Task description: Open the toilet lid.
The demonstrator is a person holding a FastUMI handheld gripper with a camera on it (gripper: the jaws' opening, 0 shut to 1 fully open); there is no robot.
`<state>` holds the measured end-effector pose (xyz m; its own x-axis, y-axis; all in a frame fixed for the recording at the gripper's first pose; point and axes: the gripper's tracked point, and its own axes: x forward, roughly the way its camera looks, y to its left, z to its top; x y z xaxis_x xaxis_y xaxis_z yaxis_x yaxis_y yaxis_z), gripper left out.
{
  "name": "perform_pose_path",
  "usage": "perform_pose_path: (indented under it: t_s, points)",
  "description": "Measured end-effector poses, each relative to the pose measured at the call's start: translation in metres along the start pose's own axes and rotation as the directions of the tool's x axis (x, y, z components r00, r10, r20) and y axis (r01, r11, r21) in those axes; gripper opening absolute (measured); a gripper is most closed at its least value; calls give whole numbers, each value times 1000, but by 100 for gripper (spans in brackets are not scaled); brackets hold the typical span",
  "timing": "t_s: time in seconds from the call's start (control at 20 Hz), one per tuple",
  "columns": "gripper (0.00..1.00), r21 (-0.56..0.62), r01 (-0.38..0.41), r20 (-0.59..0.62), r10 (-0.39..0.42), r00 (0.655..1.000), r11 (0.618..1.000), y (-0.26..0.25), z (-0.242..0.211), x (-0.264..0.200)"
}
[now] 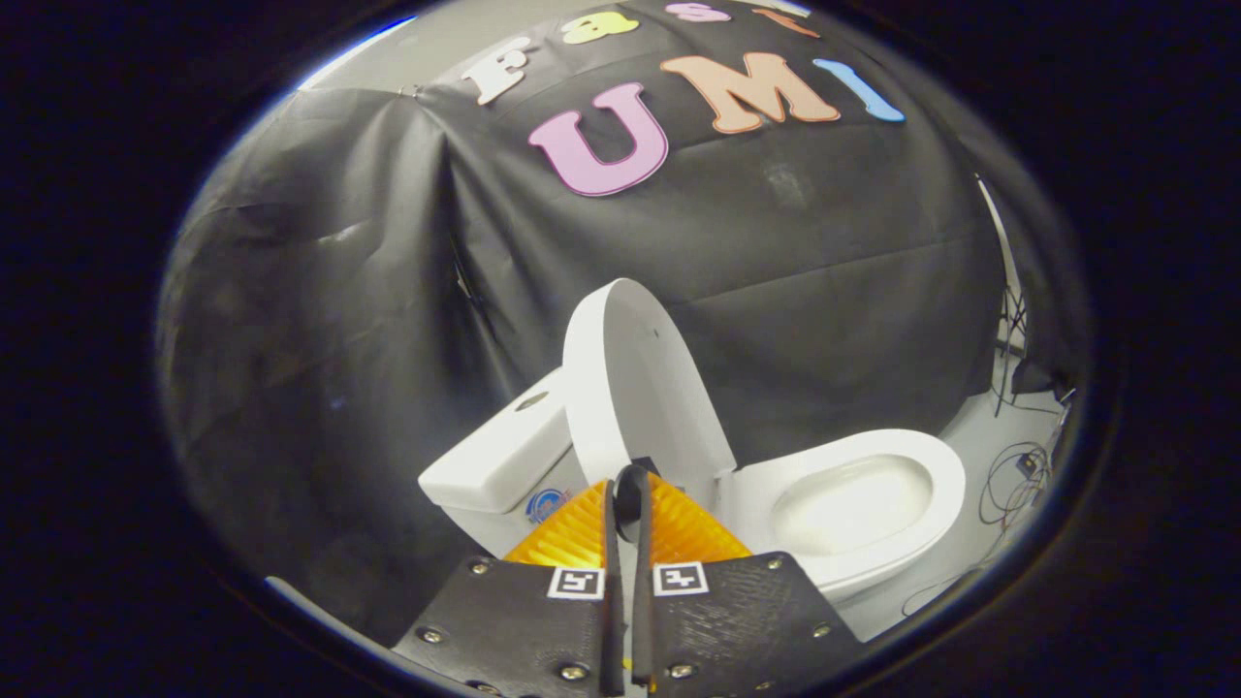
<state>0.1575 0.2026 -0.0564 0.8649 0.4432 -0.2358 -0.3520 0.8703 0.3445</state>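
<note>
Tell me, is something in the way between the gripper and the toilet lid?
Nothing visible is. The gripper, fingers nearly closed, sits just before the toilet lid, which already stands raised by the tank, seat uncovered.

Dim booth, soft blur, fisheye-warped edges

A glossy white toilet lid (635,373), white tank (499,456) and white seat (853,499) stand out against black cloth (388,291). The gripper (628,490) shows ribbed orange fingers (567,538) on textured black plates, each bearing a black-and-white square marker (679,579). A blue round sticker (546,505) marks the tank.
</note>
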Motion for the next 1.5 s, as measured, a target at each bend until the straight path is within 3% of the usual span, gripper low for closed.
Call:
perform_pose_path:
  t_s: [0.4,1.05,1.45,1.5]
  points:
    - [4,11,-39,18,39,999,999,14,-5,6]
    - [4,-113,-51,36,56,998,992,29,-8,12]
    - [12,-154,-88,16,91,996,984,35,-11,5]
    - [16,-172,-73,18,78,997,982,30,-10,1]
